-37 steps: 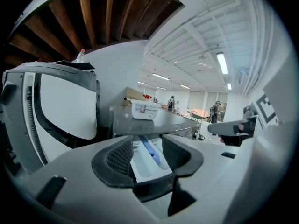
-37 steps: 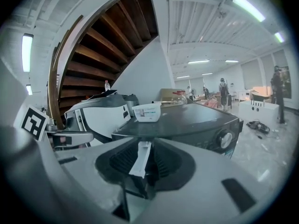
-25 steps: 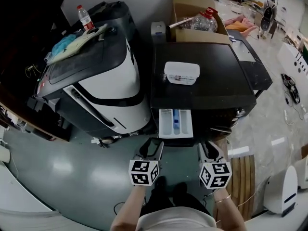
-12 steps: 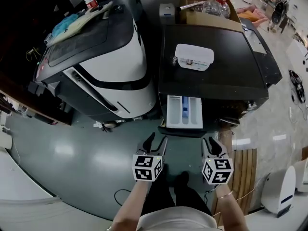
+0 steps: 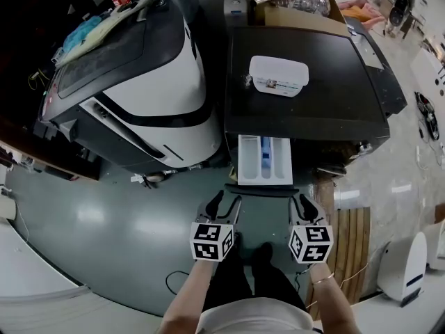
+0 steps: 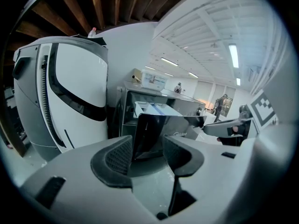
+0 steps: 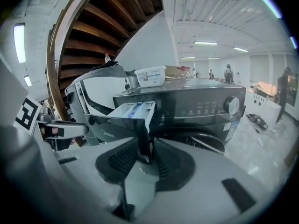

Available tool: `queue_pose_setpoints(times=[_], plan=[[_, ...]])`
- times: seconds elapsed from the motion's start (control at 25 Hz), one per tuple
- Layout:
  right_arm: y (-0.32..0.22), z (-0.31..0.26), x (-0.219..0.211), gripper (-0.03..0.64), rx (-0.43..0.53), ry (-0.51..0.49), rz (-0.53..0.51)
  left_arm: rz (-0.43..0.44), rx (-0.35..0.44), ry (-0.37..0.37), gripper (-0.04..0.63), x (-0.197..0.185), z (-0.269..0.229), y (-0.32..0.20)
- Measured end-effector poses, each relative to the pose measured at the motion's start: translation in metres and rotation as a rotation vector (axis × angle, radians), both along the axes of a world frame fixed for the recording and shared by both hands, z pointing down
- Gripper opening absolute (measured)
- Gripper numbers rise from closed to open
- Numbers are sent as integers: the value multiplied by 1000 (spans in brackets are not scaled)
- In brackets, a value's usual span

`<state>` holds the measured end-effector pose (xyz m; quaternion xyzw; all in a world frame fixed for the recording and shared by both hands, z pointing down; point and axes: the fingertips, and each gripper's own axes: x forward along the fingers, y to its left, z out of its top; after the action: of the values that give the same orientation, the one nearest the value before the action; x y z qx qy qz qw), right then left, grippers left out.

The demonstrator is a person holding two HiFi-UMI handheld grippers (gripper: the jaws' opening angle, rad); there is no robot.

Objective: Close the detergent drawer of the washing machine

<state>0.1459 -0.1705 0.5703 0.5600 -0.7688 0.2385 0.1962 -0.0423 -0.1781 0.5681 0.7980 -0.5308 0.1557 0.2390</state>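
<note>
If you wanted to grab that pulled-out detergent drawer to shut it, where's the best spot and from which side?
Take its dark front panel, coming from the front. The detergent drawer sticks straight out of the washing machine, and the panel is a thin plate across its end; holding both ends, near the open left gripper and right gripper, should probably push it in squarely.

We read this as a big workshop hall, not a home. Dark washing machine (image 5: 334, 96) ahead of the right claw (image 5: 304, 204), white-and-black machine (image 5: 139, 82) ahead-left of the left claw (image 5: 226, 199). Painted grey floor (image 5: 104, 221) below both. Strip lights (image 6: 232, 55) and wooden beams (image 7: 100, 27) overhead, people (image 7: 228, 72) far ahead.
</note>
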Motion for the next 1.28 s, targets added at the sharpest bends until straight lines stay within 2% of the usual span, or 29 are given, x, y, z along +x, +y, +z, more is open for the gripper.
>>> queue_pose_setpoints(times=[0.92, 1.28], plan=[[-9, 10, -10, 90, -17, 73, -12, 47, -23, 7, 164, 4, 11, -16], [-32, 7, -10, 89, -2, 90, 11, 28, -9, 9, 160, 3, 8, -39]])
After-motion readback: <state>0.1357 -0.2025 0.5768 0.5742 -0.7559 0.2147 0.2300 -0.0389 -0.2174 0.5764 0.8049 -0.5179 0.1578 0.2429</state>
